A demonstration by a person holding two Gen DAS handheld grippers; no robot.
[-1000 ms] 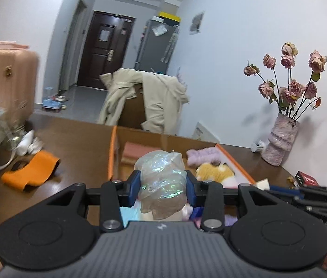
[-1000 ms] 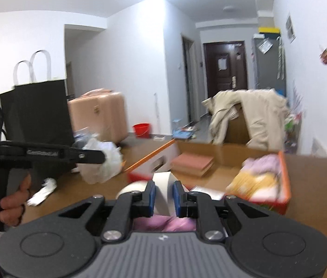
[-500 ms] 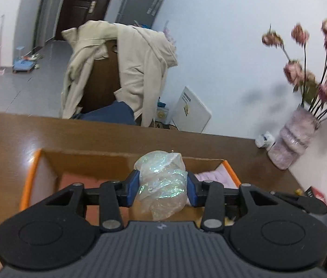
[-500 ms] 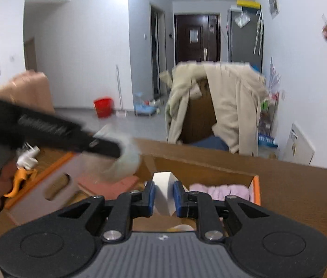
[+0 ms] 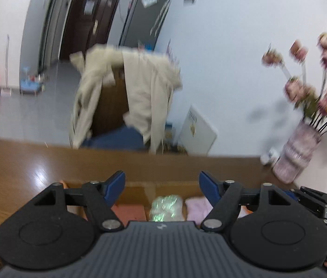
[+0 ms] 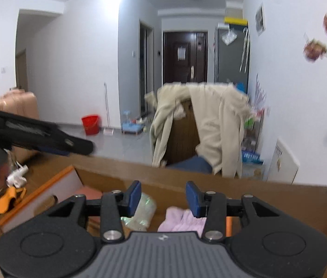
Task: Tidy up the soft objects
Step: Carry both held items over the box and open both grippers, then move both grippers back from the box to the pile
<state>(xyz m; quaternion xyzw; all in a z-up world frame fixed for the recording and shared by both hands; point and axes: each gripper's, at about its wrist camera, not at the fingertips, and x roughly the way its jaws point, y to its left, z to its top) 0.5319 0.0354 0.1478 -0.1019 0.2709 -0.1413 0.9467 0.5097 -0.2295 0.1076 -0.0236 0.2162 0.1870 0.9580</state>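
Observation:
My left gripper (image 5: 161,183) is open and empty above the cardboard box (image 5: 140,186). The shiny iridescent plastic bundle (image 5: 167,209) lies in the box below it, beside a pink fluffy cloth (image 5: 197,208). My right gripper (image 6: 163,195) is open and empty over the same box (image 6: 107,180). Below it lie the iridescent bundle (image 6: 143,213) and the pink cloth (image 6: 182,219). The white roll it held is out of sight. The left gripper's body (image 6: 36,136) shows at the left of the right wrist view.
A vase of dried roses (image 5: 295,157) stands at the table's right end. An orange cloth (image 6: 8,199) and a white item (image 6: 17,177) lie on the table left of the box. A chair draped with a beige coat (image 6: 200,127) stands behind the table.
Both grippers have opened. The iridescent bundle has dropped from the left gripper into the box. The white roll has left the right gripper.

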